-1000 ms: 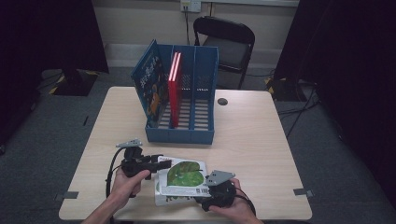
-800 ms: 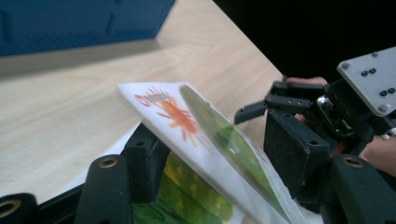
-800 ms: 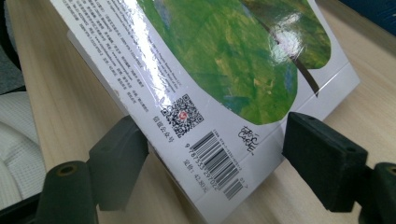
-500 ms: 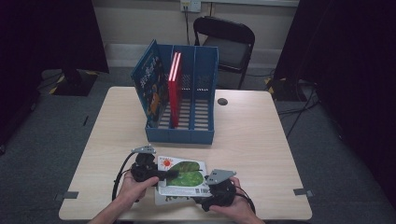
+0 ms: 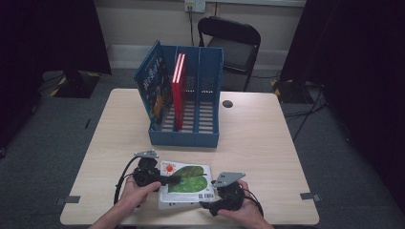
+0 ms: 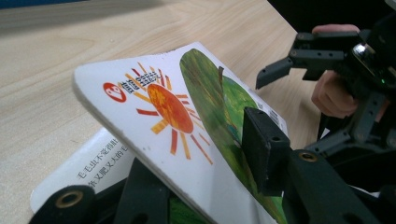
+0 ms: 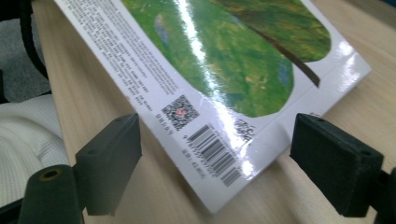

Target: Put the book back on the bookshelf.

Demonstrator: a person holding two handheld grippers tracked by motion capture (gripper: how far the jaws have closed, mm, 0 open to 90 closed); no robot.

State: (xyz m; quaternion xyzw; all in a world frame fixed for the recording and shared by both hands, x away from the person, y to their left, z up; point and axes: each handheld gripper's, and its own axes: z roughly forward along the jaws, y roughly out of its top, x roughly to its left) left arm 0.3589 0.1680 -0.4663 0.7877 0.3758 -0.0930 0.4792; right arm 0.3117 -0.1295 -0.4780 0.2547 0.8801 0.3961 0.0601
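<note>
A: What's the surface like?

B: A pale wood-grain desk (image 5: 267,143) with rounded corners, standing on grey carpet. Bits of tape mark the floor by its near corners. A small dark round thing (image 5: 228,103) lies on the desk just right of the blue file rack (image 5: 184,138).

A: And the room behind?

B: A cream wall with a socket, dark curtains on both sides, and a black folding chair (image 5: 232,45) right behind the rack. Cables run over the carpet to the right of the rack.

A: What's in the rack?

B: A red book (image 5: 179,90) upright in a middle slot and a blue book (image 5: 152,86) leaning at its left end. The right-hand slots hold nothing I can make out.

A: Where is the picture book?

B: The picture book (image 5: 186,183) is in front of the rack, near the desk's near edge, white with a green leaf and an orange sun. It lies over a white sheet with printed text (image 6: 93,168).

A: The left gripper?

B: The left gripper (image 5: 165,180) has just been closing, with the book's left edge between its jaws; one pad presses on the cover and that edge is tilted up off the desk.

A: The right gripper?

B: The right gripper (image 5: 215,207) sits at the book's near right corner, jaws spread wide on either side of the barcode corner, not touching it.
</note>
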